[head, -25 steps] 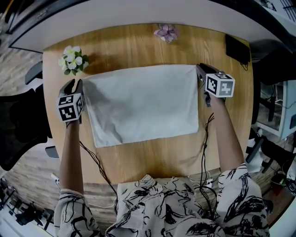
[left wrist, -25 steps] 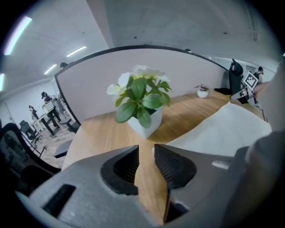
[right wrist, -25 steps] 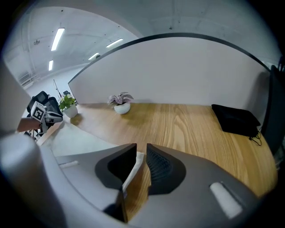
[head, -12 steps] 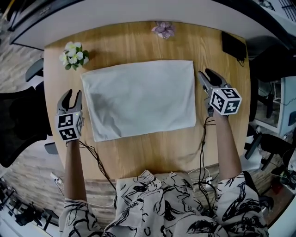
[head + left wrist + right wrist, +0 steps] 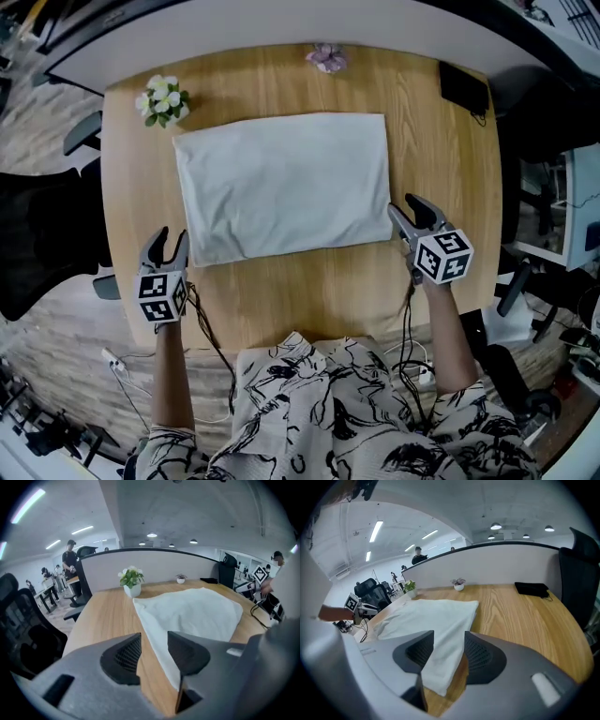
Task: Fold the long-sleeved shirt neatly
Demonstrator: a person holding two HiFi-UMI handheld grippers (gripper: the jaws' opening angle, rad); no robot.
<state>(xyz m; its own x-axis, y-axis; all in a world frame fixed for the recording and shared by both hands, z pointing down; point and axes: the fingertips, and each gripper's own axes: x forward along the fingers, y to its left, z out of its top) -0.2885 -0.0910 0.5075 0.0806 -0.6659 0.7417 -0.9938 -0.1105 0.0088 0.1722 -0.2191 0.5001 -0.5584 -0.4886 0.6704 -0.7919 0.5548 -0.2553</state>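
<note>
Your left gripper and right gripper: jaws have just been opening, now apart, pinching nothing. Folded shirt lies flat mid-table, near corners just ahead of both grippers. Flower pot sits beyond its far-left corner.

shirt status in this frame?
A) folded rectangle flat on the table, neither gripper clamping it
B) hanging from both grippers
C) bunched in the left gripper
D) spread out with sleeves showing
A: the shirt lies as a folded rectangle on the table; the left gripper and right gripper sit by its near corners, their jaws apart and just been opening, pads pressing on nothing.
</note>
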